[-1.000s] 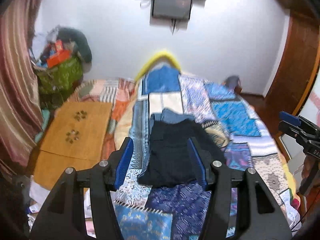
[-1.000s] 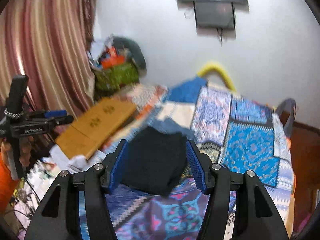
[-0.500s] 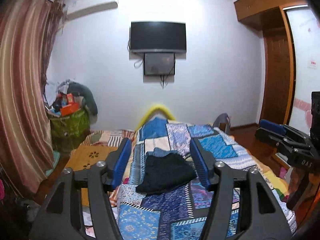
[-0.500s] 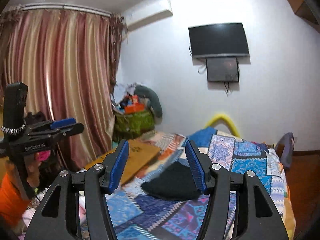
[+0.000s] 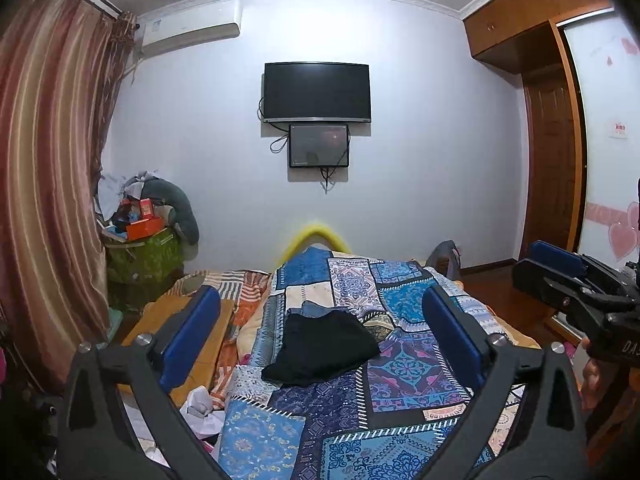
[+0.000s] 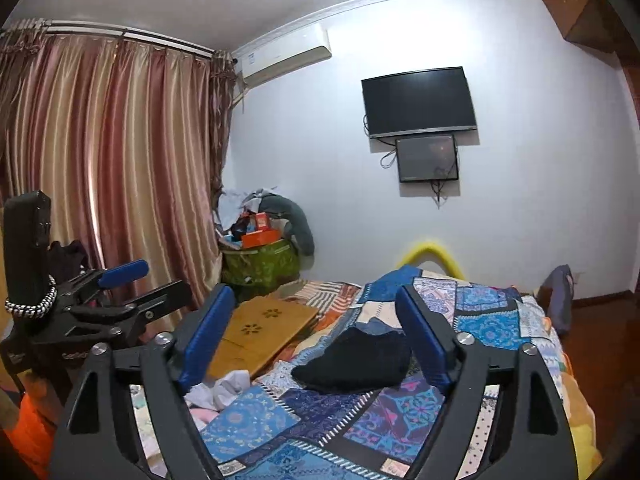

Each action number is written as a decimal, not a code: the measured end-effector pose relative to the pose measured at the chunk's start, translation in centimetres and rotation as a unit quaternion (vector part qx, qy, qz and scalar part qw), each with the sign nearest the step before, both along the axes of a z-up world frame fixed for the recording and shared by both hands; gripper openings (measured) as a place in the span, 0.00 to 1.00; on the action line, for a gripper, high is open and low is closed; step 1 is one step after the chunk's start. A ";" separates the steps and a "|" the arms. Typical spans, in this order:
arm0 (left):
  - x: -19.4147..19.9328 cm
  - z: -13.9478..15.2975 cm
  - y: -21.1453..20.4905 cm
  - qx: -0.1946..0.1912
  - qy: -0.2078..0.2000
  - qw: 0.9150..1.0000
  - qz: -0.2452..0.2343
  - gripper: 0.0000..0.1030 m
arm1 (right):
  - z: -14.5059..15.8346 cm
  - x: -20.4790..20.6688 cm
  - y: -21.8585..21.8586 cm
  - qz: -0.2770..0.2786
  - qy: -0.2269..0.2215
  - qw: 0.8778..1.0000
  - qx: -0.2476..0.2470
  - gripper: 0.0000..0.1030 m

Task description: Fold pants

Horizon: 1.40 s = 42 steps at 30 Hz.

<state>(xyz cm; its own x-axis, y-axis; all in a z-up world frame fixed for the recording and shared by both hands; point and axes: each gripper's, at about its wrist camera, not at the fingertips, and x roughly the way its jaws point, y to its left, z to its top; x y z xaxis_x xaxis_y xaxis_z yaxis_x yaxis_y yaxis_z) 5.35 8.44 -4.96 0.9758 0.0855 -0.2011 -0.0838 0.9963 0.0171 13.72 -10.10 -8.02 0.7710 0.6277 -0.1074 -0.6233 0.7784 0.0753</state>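
The black pants (image 5: 322,346) lie folded in a compact pile on the patchwork bedspread (image 5: 404,368), on top of a blue garment (image 5: 316,307). They also show in the right wrist view (image 6: 356,362). My left gripper (image 5: 320,332) is open and empty, held well back from and above the bed. My right gripper (image 6: 316,330) is open and empty, also held back. Each gripper shows in the other's view, the right one (image 5: 576,292) at the right edge and the left one (image 6: 100,300) at the left edge.
A low wooden table (image 6: 260,330) stands left of the bed, with crumpled white cloth (image 6: 218,390) in front of it. A green bag piled with clutter (image 5: 144,252) sits by the striped curtain (image 5: 44,184). A TV (image 5: 316,92) hangs on the far wall. A wardrobe (image 5: 552,152) stands at right.
Both grippers have pulled back and tilted up from close above the pants, so the whole room and wall now show. The pants lie unmoved on the bed.
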 end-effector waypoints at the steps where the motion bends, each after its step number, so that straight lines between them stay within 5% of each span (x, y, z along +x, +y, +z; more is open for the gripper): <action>1: -0.1 0.0 0.1 -0.002 -0.001 1.000 0.000 0.99 | 0.0 -0.6 -0.1 -0.002 -0.001 1.000 -0.002 0.82; 6: -0.4 -0.1 0.4 -0.021 0.001 1.000 -0.006 0.99 | -0.1 -0.8 -0.2 -0.016 -0.009 1.000 -0.007 0.97; 42: 0.2 -0.4 -0.4 -0.010 0.007 1.000 -0.017 0.99 | -0.6 -2.2 -1.3 -0.025 0.002 1.000 -0.008 0.99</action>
